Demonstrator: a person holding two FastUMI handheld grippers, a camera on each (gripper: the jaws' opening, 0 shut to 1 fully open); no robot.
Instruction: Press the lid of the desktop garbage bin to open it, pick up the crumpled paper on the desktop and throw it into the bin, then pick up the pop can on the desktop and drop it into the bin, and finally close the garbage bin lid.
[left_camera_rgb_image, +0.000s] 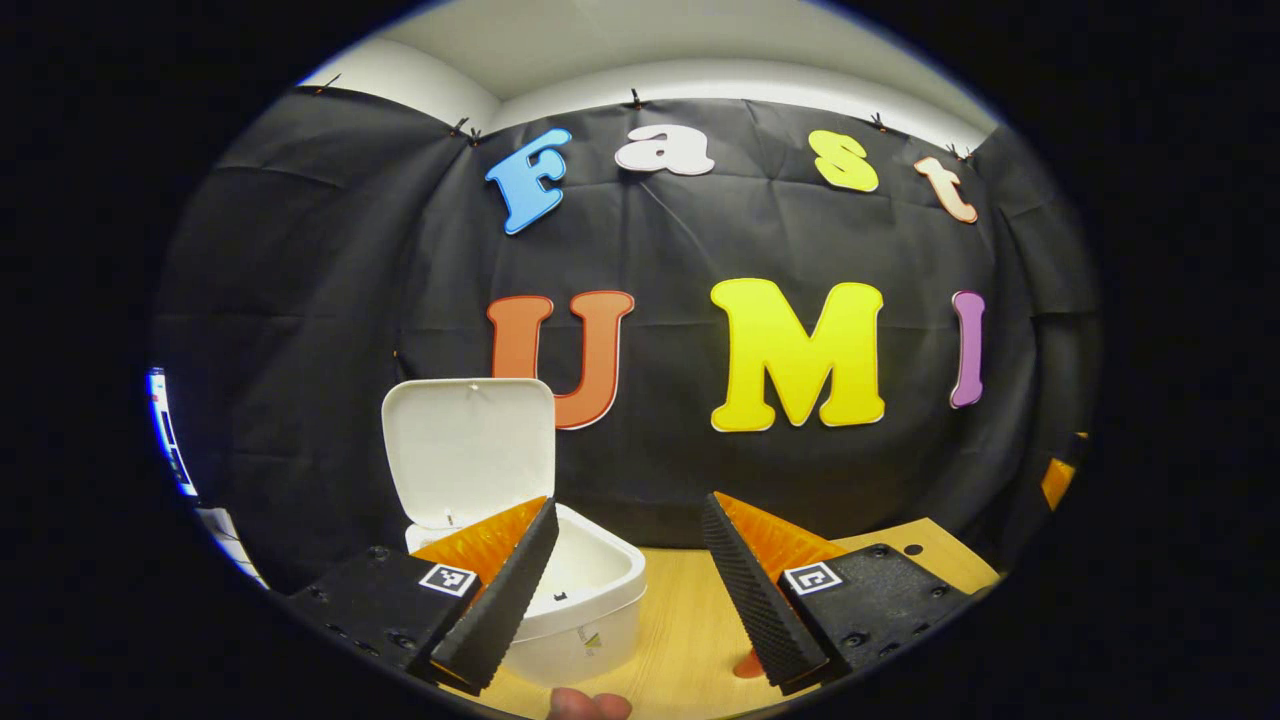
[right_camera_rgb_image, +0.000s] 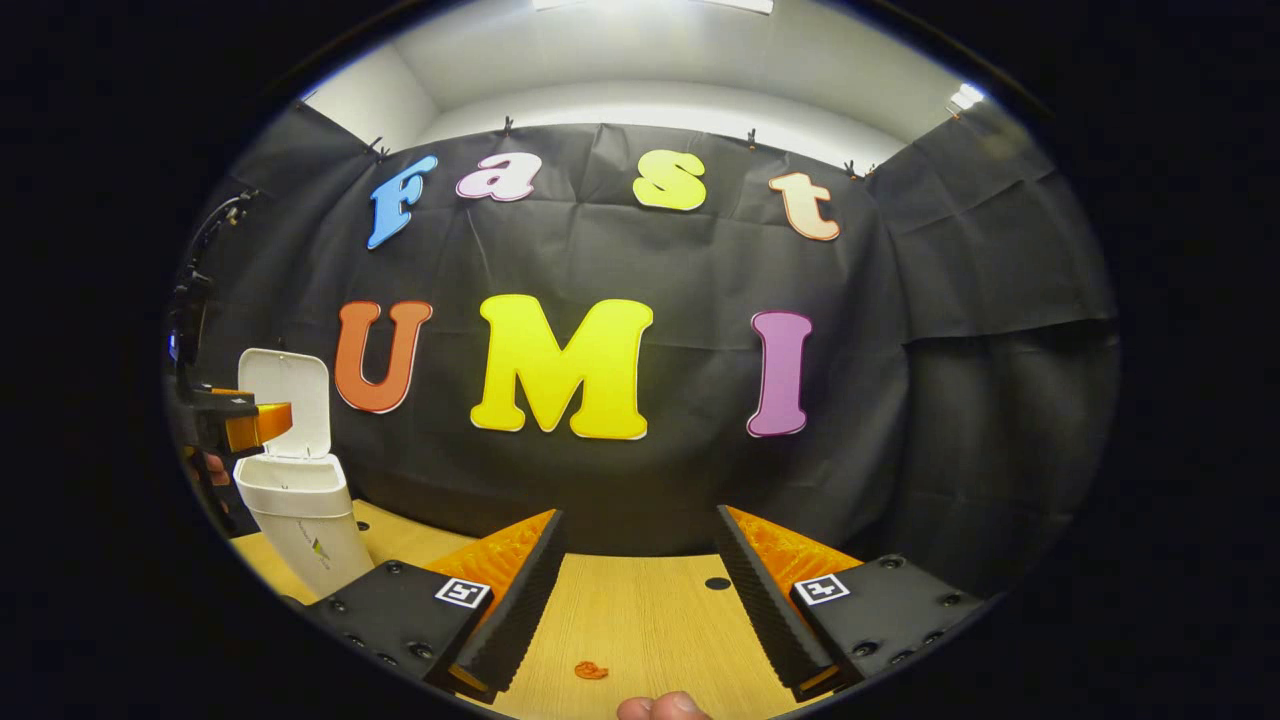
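Left claw (left_camera_rgb_image: 625, 580) at the bottom of the left gripper view, fingers spread apart, nothing between them. Garbage bin (left_camera_rgb_image: 590, 600) at lower left of that view, white, standing on the wooden counter (left_camera_rgb_image: 690, 620), partly covered by the claw's left finger. Lid (left_camera_rgb_image: 468, 450) swung up and upright behind the bin's mouth, pale inside facing the camera; inside of the bin mostly hidden, contents not to be told. A small orange scrap (left_camera_rgb_image: 748, 664) on the counter beside the right finger, half hidden by it. A fingertip (left_camera_rgb_image: 588, 705) at the very bottom edge.

Right claw (right_camera_rgb_image: 635, 590) at the bottom of the right gripper view, fingers likewise wide apart and holding nothing. Between them bare wood, with a small orange scrap (right_camera_rgb_image: 591, 670) lying low in the gap and a dark round hole (right_camera_rgb_image: 717, 583) in the counter farther back. Bin at far left of this view (right_camera_rgb_image: 305, 520), lid raised (right_camera_rgb_image: 285, 400), well apart from this claw. Other gripper (right_camera_rgb_image: 235, 420) at the left edge, just beside the raised lid, overlapping its left side. Another fingertip (right_camera_rgb_image: 665, 708) at the bottom edge. Black cloth wall (right_camera_rgb_image: 950, 400) behind everything
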